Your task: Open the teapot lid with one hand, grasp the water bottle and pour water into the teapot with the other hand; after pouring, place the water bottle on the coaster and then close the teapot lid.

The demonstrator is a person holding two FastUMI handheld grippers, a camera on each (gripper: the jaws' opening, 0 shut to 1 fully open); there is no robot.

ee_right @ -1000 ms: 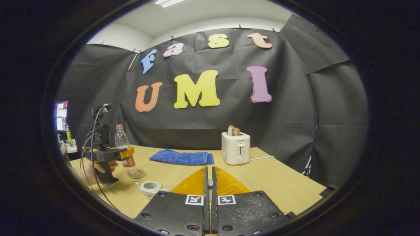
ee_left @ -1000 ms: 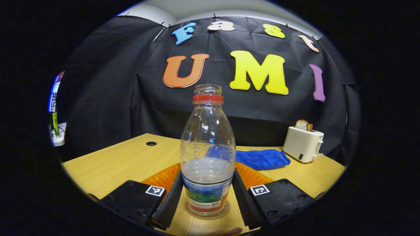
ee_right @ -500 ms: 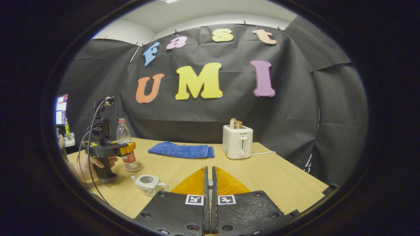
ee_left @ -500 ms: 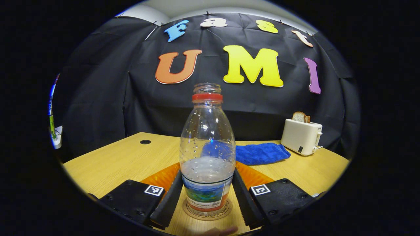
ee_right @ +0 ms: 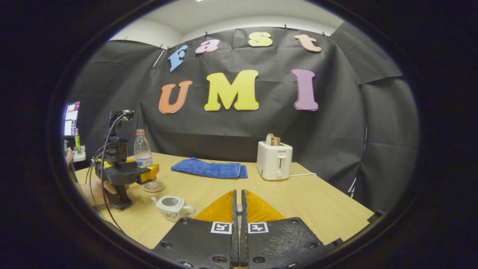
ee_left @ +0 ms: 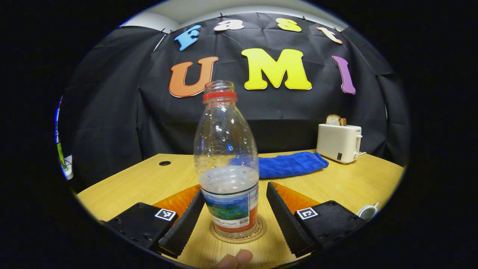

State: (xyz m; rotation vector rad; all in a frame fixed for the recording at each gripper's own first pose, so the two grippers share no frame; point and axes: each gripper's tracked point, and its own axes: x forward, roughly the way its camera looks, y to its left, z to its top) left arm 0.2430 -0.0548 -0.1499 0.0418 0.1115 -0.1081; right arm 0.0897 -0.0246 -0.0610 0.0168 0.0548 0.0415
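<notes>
One water bottle [ee_left: 227,164] on one coaster [ee_left: 257,231], one teapot [ee_right: 171,206]

Cloth-walled recording booth, wooden table [ee_right: 306,201]

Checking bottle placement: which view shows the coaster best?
Left gripper view: the coaster sits close up under the water bottle, its rim showing around the base. Right gripper view shows it small and far off, partly behind the left hand-held gripper.

black gripper body [ee_right: 123,173], square markers, dangling cables
</notes>
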